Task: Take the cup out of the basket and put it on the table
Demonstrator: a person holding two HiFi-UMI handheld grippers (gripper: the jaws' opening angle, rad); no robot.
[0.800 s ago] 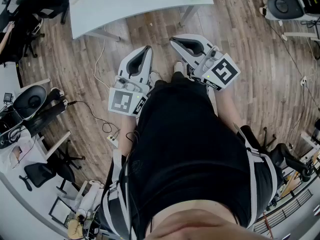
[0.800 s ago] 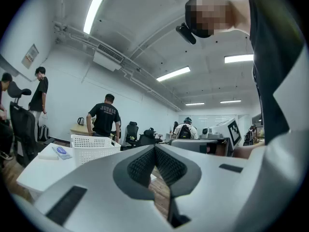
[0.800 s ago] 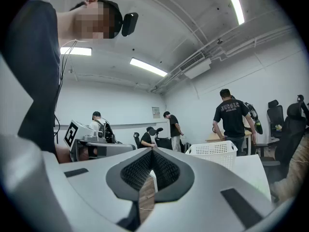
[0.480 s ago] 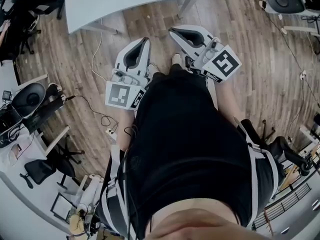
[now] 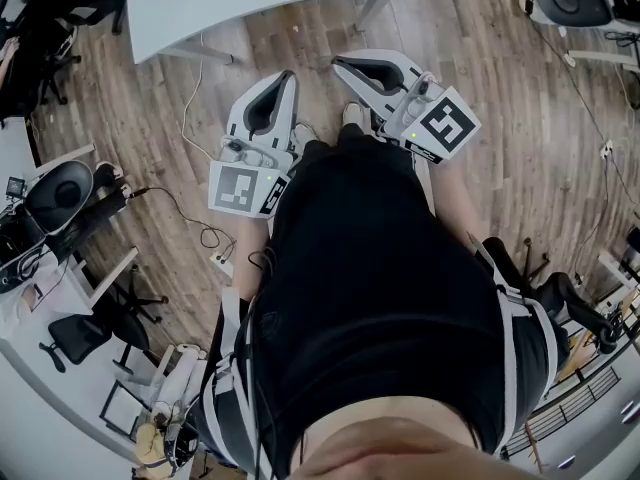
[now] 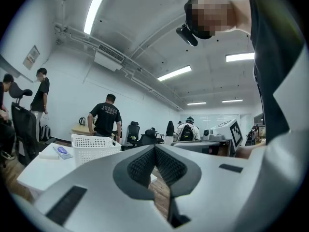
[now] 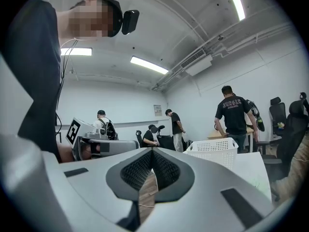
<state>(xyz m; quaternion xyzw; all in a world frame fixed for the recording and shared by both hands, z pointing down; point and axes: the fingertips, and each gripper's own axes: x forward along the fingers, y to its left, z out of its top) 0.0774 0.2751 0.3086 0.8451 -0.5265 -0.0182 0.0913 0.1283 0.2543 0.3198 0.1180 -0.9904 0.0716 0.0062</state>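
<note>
A white lattice basket [image 6: 94,148] stands on the white table [image 6: 41,170] ahead of me; in the right gripper view the basket [image 7: 212,151] is on the table's near end [image 7: 251,170]. No cup shows in any view. Both grippers are held at my waist over the wooden floor, short of the table [image 5: 250,3]. My left gripper [image 5: 287,76] has its jaws together with nothing between them [image 6: 154,147]. My right gripper [image 5: 338,63] is likewise shut and empty [image 7: 152,150].
A blue-and-white packet [image 6: 62,152] lies on the table beside the basket. Several people stand or sit beyond the table, one in a black shirt [image 6: 106,120]. Office chairs [image 5: 60,203] and a floor cable [image 5: 195,233] are at my left.
Both grippers have moved a little forward toward the table, and the table edge sits closer in the head view. Both stay shut.
</note>
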